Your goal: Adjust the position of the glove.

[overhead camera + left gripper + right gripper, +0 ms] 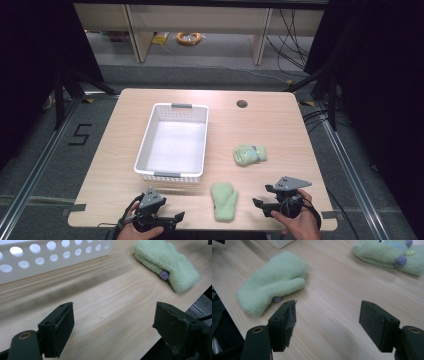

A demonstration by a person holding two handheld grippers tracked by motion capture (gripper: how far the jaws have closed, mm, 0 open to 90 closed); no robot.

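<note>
A: Status of the near mitten (pixel 224 201)?

B: Flat on the bench (pixel 280 127), near edge, between the 2 grippers, long axis running near to far, cuff nearest.

A: Jaws?

B: Left gripper (pixel 176 217) spread, nothing between. Right gripper (pixel 257 204) spread, nothing between.

A: Which is closer?

B: Right, I judge; the mitten lies just left of its jaws. A 2nd mitten (pixel 249 154) lies farther right, beside the basket (pixel 146 143).

Black "5" marked on floor (pixel 80 134), left of table (pixel 125 115).
</note>
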